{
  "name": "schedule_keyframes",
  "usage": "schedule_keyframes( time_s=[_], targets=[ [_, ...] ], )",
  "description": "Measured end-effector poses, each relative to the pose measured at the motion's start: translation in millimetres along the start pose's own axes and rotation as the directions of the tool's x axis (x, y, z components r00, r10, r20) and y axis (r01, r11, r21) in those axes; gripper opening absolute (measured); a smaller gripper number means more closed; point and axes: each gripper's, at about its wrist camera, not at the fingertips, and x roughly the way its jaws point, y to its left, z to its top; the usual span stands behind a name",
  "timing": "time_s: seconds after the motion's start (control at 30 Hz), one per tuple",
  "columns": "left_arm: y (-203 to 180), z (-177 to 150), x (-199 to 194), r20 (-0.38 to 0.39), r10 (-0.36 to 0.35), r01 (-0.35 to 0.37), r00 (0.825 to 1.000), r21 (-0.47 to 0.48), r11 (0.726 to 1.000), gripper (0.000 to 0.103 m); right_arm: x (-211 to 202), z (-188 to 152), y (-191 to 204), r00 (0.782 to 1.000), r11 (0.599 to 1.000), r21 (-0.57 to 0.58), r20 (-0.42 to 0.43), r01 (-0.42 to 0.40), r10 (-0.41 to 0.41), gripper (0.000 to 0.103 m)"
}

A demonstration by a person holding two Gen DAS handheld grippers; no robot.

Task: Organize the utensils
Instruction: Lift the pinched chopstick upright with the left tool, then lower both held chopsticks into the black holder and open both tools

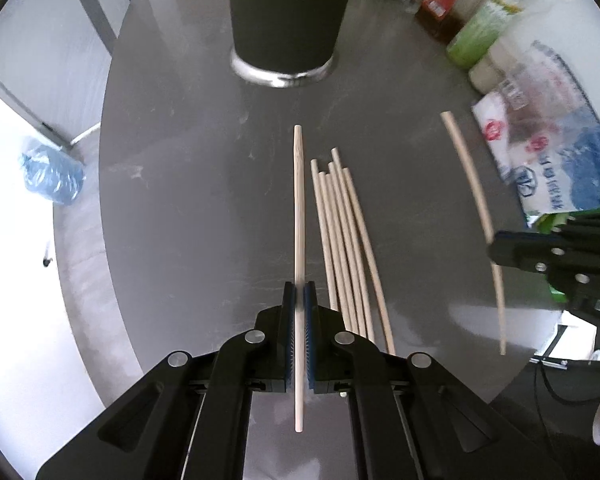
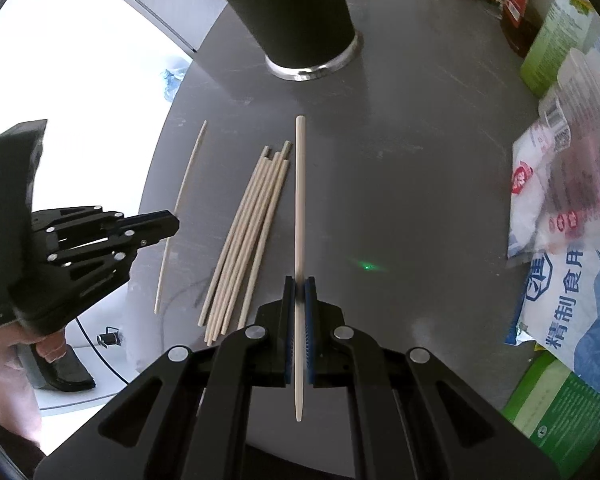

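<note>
Beside the loose chopstick bundle [image 1: 346, 248] on the grey tabletop [image 1: 188, 184], each gripper, left [image 1: 299, 294] and right [image 2: 299, 290], had its fingers clamped on one chopstick, short of the black cup [image 1: 284, 16].

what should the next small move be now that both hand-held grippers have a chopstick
Probably carry one chopstick up over the black cup and drop it in. The left hand-held gripper and right hand-held gripper are each shut on a single chopstick, and the loose chopsticks lie on the table.
</note>
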Motion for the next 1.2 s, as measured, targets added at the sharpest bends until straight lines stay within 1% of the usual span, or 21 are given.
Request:
schedule_keyframes(
  time_s=[0.2,0.23,0.43,0.5,0.7,0.9,1.0,1.2],
  targets=[
    [3.4,-6.4,-16.8,0.052,-0.038,0.038,0.998,-0.007,0.999,0.004,-1.3,-0.2,10.2,1.000,1.000,-0.005,0.006,0.008,-0.008,0.005],
    [-0.6,-6.1,-20.6,0.061,-0.045,0.045,0.997,-0.012,0.999,0.004,-2.8,0.1,12.6,1.000,1.000,-0.007,0.011,0.008,-0.008,0.005],
    [6.6,-6.8,-41.0,0.149,-0.102,0.109,0.984,-0.034,0.994,0.004,-16.0,9.8,26.8,0.998,1.000,-0.014,0.055,0.019,-0.018,0.005],
    [9.7,-4.6,-50.3,0.188,-0.137,0.146,0.973,-0.034,0.989,0.004,-21.7,14.8,30.5,0.997,0.999,-0.018,0.073,0.027,-0.025,0.005],
    [12.1,7.0,-72.4,0.278,-0.169,0.179,0.946,-0.012,0.984,0.004,-39.8,31.2,51.1,0.990,0.997,-0.048,0.131,0.055,-0.048,0.005],
    [26.1,22.1,-98.8,0.359,-0.178,0.200,0.916,-0.024,0.979,0.004,-54.6,53.6,67.8,0.982,0.996,-0.065,0.181,0.060,-0.047,0.005],
    [30.0,32.0,-110.7,0.390,-0.175,0.199,0.904,-0.022,0.980,0.004,-62.1,67.1,72.0,0.979,0.995,-0.073,0.201,0.063,-0.047,0.005],
    [37.2,51.2,-127.5,0.446,-0.175,0.202,0.878,-0.014,0.979,0.004,-82.8,99.8,70.8,0.965,0.995,-0.075,0.260,0.059,-0.038,0.005]
  ],
)
